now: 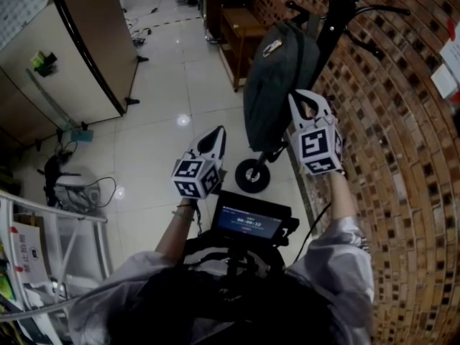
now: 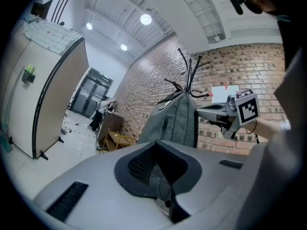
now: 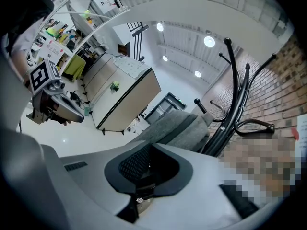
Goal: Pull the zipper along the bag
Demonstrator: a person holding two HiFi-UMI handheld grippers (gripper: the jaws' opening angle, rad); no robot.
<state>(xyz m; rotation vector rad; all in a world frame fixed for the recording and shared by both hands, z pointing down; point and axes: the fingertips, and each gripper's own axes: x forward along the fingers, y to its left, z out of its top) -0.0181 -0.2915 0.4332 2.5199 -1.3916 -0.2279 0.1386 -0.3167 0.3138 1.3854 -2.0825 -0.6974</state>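
— Well, start big: brick wall (image 1: 402,192) down the three o'clock side, with a black coat stand (image 1: 343,13) against it at one o'clock.

— Noted. And hanging from that stand?

— Grey backpack (image 1: 277,85) at twelve o'clock, slung high, probably to keep the fabric hanging straight and both tools free for zipping.

— Then down to the tools?

— Right gripper (image 1: 310,105) raised just beside the pack's three o'clock edge, jaws pressed together on nothing, seemingly lined up to find a pull tab. Left gripper (image 1: 217,135) lower, at seven o'clock of the pack and apart from it, likewise closed and empty. Likely meant to steady the cloth.

— Any sign of the zipper?

— Only a short dark zip line (image 2: 164,126) on the front panel, seen from the left gripper view. Cannot make out a slider or tab. Cannot tell either whether touching or merely close at the right tip. Foot of the stand lost behind pack and grippers.
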